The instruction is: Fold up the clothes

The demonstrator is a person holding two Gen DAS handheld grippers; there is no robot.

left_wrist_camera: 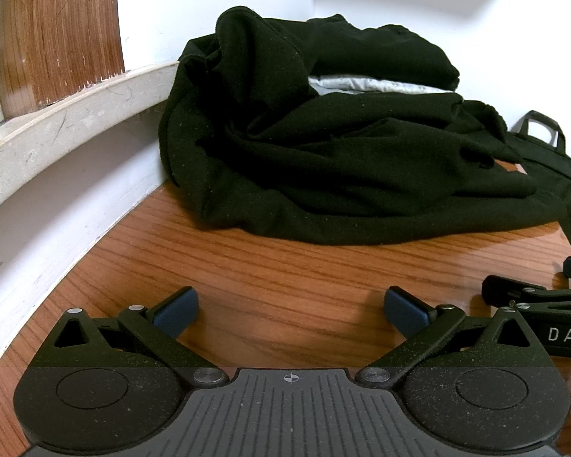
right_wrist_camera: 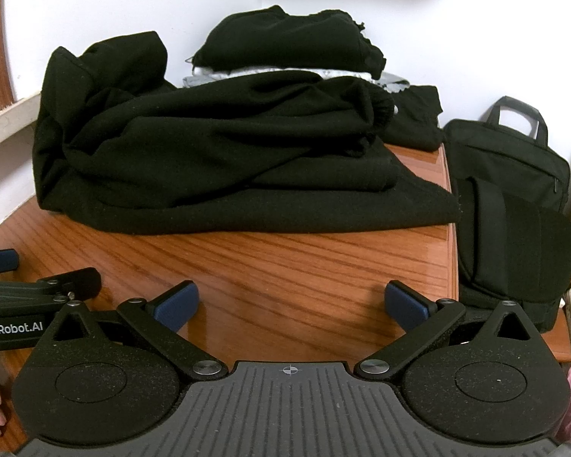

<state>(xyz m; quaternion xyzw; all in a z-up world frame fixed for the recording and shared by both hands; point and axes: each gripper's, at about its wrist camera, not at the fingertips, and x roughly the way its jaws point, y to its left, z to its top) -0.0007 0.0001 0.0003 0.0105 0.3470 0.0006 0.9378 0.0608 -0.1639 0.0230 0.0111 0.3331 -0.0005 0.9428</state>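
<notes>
Your left tool and right tool rest low over the wooden counter, side by side, each with its blue-padded fingers spread wide and nothing between them. Ahead of both, well apart from the fingertips across a bare strip of wood, lies the black garment, a rumpled heap pushed toward the back of the counter.

From your left tool the heap sits slightly right of centre, its left side bunched up against the white wall and the stone ledge. From your right tool it sits left of centre, its front hem near the counter's right edge.

The heap's long axis runs across your view, left to right, with the taller bunched end at the left and the flatter layers spreading right. Its front edge lies flat on the wood, roughly parallel to the tools.

The fabric is so dark that folds, sleeves and collar are hard to tell apart; which end is the neck cannot be told. Behind it a second dark bundle sits on a pale grey item, both mostly hidden by the heap. A black bag stands just past the counter's right edge, its lower part cut off by your right tool. Each tool shows only partly at the other view's edge.
</notes>
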